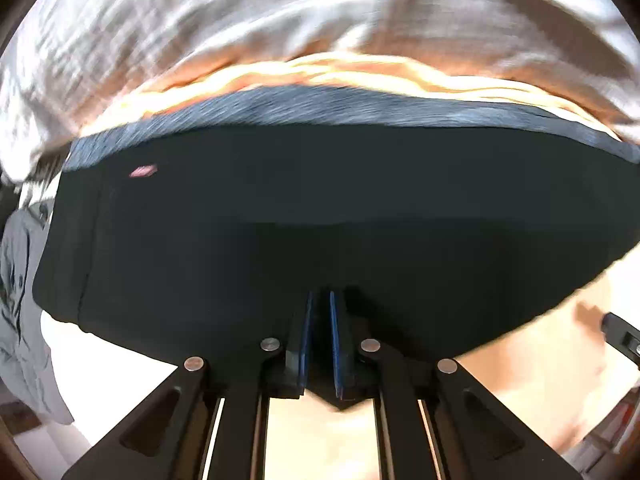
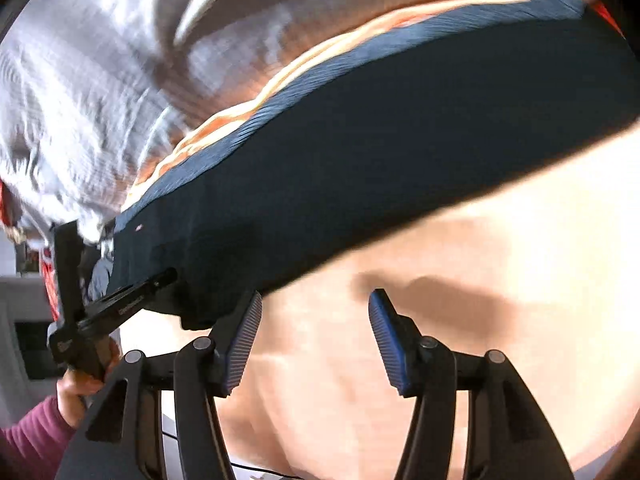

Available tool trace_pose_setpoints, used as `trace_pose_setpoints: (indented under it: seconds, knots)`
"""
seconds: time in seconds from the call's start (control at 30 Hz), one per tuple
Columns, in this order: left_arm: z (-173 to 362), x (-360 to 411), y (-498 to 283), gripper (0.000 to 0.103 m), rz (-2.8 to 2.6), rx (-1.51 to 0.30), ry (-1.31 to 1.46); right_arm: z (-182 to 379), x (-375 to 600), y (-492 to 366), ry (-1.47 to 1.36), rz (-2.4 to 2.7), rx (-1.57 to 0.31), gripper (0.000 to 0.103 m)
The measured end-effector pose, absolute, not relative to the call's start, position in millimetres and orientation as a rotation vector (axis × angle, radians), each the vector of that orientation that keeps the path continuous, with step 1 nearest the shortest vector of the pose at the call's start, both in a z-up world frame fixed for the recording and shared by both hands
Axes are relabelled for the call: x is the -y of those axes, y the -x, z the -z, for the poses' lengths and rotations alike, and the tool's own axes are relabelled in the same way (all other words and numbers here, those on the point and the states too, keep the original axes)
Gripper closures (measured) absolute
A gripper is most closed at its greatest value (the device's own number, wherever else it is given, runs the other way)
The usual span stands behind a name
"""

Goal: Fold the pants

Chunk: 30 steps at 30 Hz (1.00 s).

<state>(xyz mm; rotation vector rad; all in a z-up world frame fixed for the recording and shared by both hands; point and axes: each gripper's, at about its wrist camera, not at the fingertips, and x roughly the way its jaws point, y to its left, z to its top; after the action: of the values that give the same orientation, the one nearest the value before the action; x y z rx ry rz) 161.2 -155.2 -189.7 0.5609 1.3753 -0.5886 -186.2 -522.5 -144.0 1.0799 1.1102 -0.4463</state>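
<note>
The dark navy knit pants point(image 1: 280, 220) lie folded into a compact band on the pale wooden desk point(image 2: 460, 280). Left gripper point(image 1: 319, 340) pinches their near edge; right gripper point(image 2: 316, 336) stands open, empty. Folding looks nearly done.

A rumpled grey-white cloth point(image 1: 200, 20) lies beyond an orange fabric strip point(image 1: 320, 72) on the pale tabletop point(image 2: 480, 280).

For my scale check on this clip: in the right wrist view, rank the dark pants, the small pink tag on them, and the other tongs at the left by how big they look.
1. Dark pants, by far the largest.
2. Left tongs with their black handle, much smaller.
3. Pink tag, a tiny speck.
</note>
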Motion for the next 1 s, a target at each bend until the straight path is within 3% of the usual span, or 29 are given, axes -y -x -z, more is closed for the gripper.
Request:
trace_pose_setpoints:
  seconds: [0.3,0.5,0.7,0.83,1.0]
  knots:
    - [178.6,257.3,-98.9,0.093,0.736,-1.379,-0.557,135.4,585.4,254.4,-1.166,0.575,-0.984,0.043]
    - [178.9,316.4,-67.4,0.093,0.78,-1.391,-0.564,123.8,670.1,291.3,-1.151,0.711,-0.825,0.043]
    - [188.3,355.2,-44.8,0.093,0.774,-1.389,-0.592,127.3,745.0,321.9,-1.099,0.868,-0.798,0.043]
    - [188.7,372.2,-40.3,0.093,0.757,-1.393,-0.573,126.0,758.0,366.6,-1.272,0.85,-0.6,0.043]
    - [182.3,412.8,-37.6,0.093,0.755,-1.372,-0.529,149.7,737.4,388.5,-1.426,0.73,-0.52,0.043]
